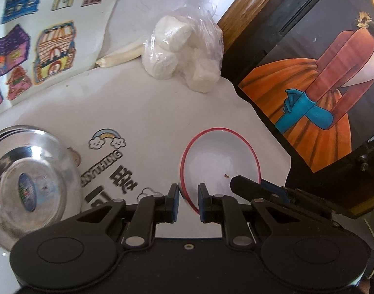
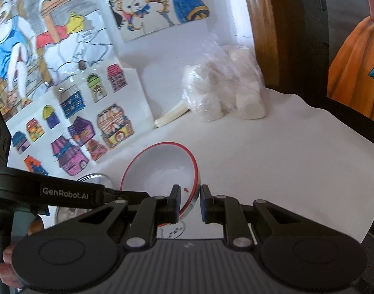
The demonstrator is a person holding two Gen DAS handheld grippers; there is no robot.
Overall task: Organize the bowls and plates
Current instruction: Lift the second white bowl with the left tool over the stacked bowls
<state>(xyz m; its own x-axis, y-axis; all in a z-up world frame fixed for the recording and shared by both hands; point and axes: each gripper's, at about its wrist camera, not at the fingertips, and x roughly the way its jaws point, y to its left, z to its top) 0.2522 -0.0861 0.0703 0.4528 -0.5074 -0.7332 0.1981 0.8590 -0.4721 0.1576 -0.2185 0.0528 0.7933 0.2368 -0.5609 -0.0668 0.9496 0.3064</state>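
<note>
A white bowl with a red rim is held between both grippers above the white table; it also shows in the right wrist view. My left gripper straddles its near-left rim, fingers close around it. My right gripper straddles the bowl's right rim, one finger inside, one outside. The right gripper's finger shows at the bowl's right edge in the left wrist view. A steel bowl lies upside down at the left; part of it shows behind the left gripper's arm.
A clear bag of white lumps sits at the back by the wall, also in the right wrist view. Coloured drawings of houses lean on the wall. A framed picture stands at the right. The white table sheet ends at the right.
</note>
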